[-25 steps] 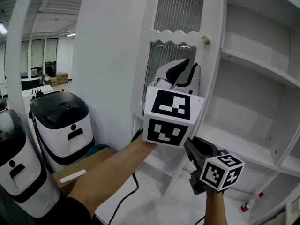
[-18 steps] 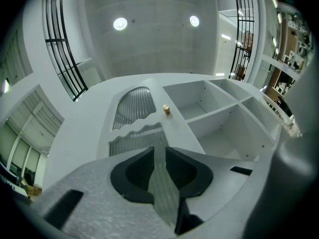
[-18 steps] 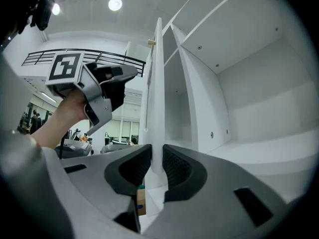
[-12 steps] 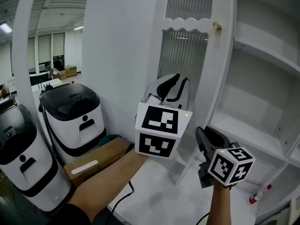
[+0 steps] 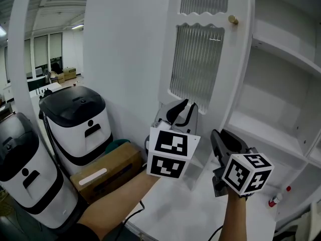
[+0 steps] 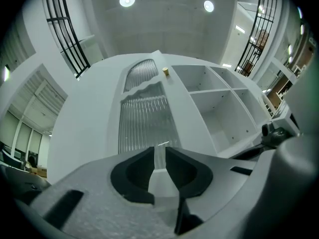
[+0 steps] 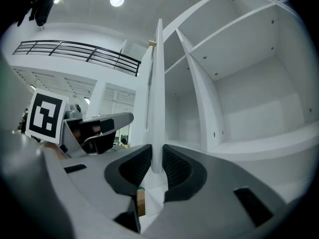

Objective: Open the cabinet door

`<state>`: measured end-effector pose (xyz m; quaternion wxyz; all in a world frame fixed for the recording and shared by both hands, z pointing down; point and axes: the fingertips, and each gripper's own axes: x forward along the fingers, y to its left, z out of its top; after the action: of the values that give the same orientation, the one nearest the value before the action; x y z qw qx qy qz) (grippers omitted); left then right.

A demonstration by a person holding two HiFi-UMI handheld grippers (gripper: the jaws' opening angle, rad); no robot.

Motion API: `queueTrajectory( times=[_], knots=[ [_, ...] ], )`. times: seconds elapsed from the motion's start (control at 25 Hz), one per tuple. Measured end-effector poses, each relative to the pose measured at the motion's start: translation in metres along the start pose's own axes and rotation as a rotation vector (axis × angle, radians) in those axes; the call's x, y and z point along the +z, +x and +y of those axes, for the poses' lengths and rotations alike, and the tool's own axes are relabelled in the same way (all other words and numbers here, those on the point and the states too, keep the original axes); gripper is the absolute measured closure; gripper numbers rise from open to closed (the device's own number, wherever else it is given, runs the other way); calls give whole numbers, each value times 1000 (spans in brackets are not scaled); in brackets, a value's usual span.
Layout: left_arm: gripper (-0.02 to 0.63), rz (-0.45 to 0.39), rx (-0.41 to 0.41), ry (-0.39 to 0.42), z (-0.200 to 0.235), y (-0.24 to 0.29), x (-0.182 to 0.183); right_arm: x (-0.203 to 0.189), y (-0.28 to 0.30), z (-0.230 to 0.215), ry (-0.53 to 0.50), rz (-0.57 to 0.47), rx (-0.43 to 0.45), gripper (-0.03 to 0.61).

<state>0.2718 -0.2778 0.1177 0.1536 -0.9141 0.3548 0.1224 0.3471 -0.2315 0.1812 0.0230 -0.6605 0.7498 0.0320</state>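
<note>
Cabinet door point(image 5: 200, 59) swung out from the cabinet point(image 5: 281, 84) of white shelves, upright – long axis vertical, knob point(image 5: 233, 19) high, free edge clamped in right gripper point(image 5: 219, 137), left gripper point(image 5: 186, 108) parted – holding nothing.

Cabinet door point(image 5: 210, 59) left of shelves point(image 5: 281, 46), bins point(image 5: 75, 122) far left, box point(image 5: 108, 173) between bins and door

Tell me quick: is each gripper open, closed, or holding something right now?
Left gripper: open, holding nothing.
Right gripper: closed on the edge of the cabinet door.
</note>
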Motion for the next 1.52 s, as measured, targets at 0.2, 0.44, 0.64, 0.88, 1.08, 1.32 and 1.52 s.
queueTrajectory(
  times=[0.2, 0.44, 0.64, 0.88, 1.08, 1.32, 1.52],
  knots=[
    [537, 28, -23, -22, -2, -16, -12, 0, -6, 10, 3, 0, -37, 502],
    [537, 60, -55, -43, -4, -33, -26, -1, -11, 22, 4, 2, -72, 503],
    [537, 67, -77, -56, -3, -44, -27, -1, -14, 34, 4, 8, -91, 505],
    [537, 75, -106, -79, -2, -58, -31, -2, -19, 53, -15, 11, -107, 508],
    [537, 63, -108, -90, 20, -80, -31, -2, -14, 84, -14, 2, -122, 509],
    [537, 82, -113, -121, 32, -92, -39, -1, -11, 110, -24, 0, -117, 511],
    [537, 84, -108, -128, 45, -106, -40, -1, -8, 131, -37, 5, -120, 511]
  ],
)
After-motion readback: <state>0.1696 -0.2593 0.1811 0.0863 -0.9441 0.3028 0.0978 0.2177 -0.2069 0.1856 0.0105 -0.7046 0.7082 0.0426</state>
